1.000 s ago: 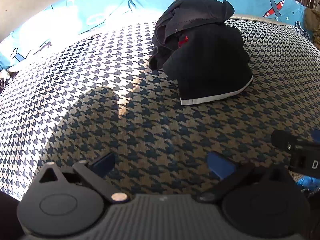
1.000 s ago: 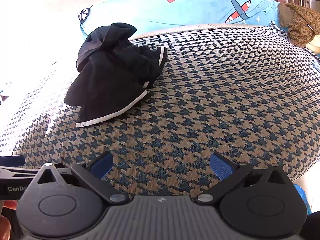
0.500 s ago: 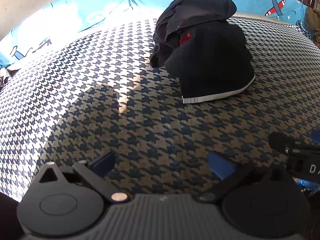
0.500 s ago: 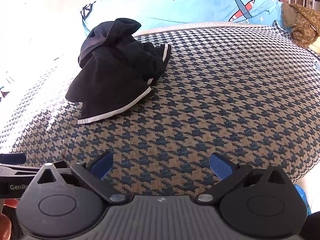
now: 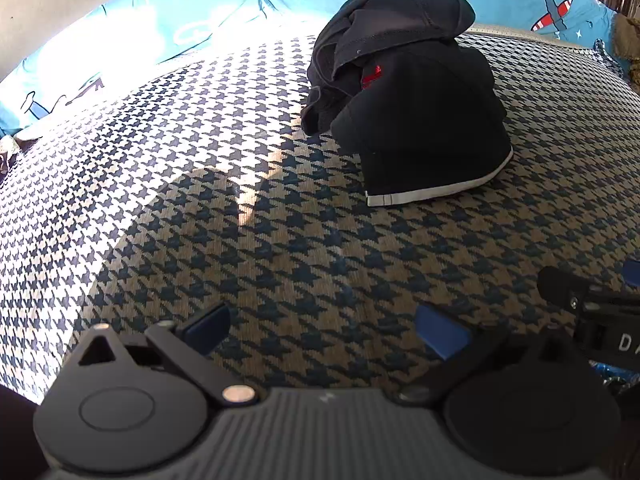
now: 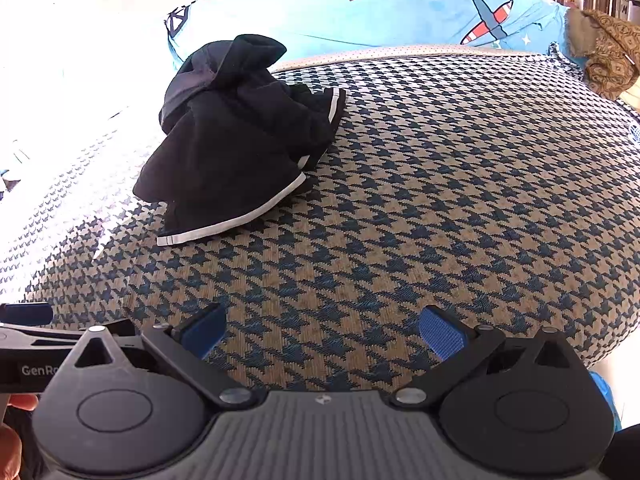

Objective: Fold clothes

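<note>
Item: one black garment (image 5: pixel 416 108), crumpled in a heap at your left gripper's (image 5: pixel 324 330) one o'clock and right gripper's (image 6: pixel 322 330) eleven o'clock on the houndstooth cover (image 6: pixel 440 200), likely soft, light, floppy; take its white-trimmed hem (image 6: pixel 236 222); both jaws spread, empty.

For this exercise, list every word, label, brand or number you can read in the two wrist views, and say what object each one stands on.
"GenR", cut off by the right gripper's own body: on the left gripper, seen at the edge of the right wrist view.
"D", cut off by the picture's edge: on the right gripper, seen in the left wrist view.
White lettering on the blue bedsheet: partial, washed out, unreadable.
Red tag on the black garment: too small to read.
</note>
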A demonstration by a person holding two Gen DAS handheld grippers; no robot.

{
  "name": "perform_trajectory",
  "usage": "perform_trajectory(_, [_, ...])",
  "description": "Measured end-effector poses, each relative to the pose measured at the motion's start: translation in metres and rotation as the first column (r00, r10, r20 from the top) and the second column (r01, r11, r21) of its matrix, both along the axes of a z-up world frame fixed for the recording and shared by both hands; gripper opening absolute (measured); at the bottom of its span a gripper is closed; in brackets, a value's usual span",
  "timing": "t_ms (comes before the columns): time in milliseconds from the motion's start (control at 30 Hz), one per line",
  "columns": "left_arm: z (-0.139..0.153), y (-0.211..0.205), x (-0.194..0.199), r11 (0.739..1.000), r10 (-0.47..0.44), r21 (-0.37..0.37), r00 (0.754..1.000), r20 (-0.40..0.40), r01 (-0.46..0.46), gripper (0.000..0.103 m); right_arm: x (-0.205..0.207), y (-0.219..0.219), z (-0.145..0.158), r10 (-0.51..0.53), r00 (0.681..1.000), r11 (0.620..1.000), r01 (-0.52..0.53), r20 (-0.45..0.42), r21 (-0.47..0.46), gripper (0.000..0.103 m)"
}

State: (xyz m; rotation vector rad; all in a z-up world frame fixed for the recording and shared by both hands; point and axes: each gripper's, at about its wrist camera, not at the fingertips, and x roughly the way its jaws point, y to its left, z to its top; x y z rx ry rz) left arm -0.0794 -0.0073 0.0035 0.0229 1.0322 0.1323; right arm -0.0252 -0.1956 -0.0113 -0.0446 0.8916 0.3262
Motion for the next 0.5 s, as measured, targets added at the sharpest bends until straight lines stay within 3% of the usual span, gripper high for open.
perform_trajectory(500, [-0.0029, -0.0001, -0.001, 1.0, 0.013, 0.005, 1.0, -0.007, -0.013, 0.103, 0.0003, 0.0051, -0.0032, 0.009, 1.0, 1.0, -0.01, -0.007, -0.01, 0.103])
